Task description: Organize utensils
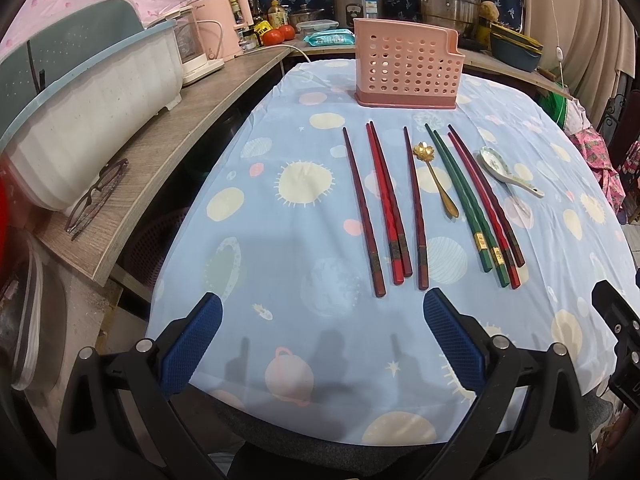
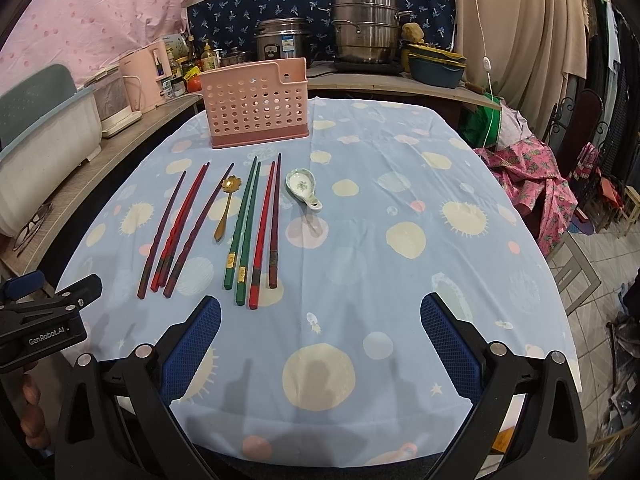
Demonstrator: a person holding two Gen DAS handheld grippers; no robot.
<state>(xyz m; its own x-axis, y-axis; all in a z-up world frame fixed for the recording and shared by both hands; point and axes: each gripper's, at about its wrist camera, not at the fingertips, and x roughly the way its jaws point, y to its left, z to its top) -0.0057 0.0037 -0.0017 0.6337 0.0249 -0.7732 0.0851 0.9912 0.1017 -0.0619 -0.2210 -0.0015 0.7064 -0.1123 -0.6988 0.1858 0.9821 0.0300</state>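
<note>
Several chopsticks lie in a row on the blue tablecloth: dark and red ones (image 1: 384, 208) (image 2: 176, 228) at the left, a green pair (image 1: 464, 200) (image 2: 242, 228) and a red and a dark one (image 1: 486, 204) (image 2: 268, 224) at the right. A gold spoon (image 1: 436, 178) (image 2: 226, 208) lies between them. A white ceramic spoon (image 1: 508, 172) (image 2: 306, 188) lies at the right end. A pink perforated utensil holder (image 1: 408, 70) (image 2: 256, 106) stands behind them. My left gripper (image 1: 322, 308) and right gripper (image 2: 320, 308) are open and empty, near the table's front edge.
A wooden shelf (image 1: 176, 136) runs along the left with a dish rack (image 1: 80, 116), a kettle and glasses (image 1: 98, 196). Pots (image 2: 366, 24) and bottles stand on the back counter. The right gripper's body shows at the left view's right edge (image 1: 620, 332).
</note>
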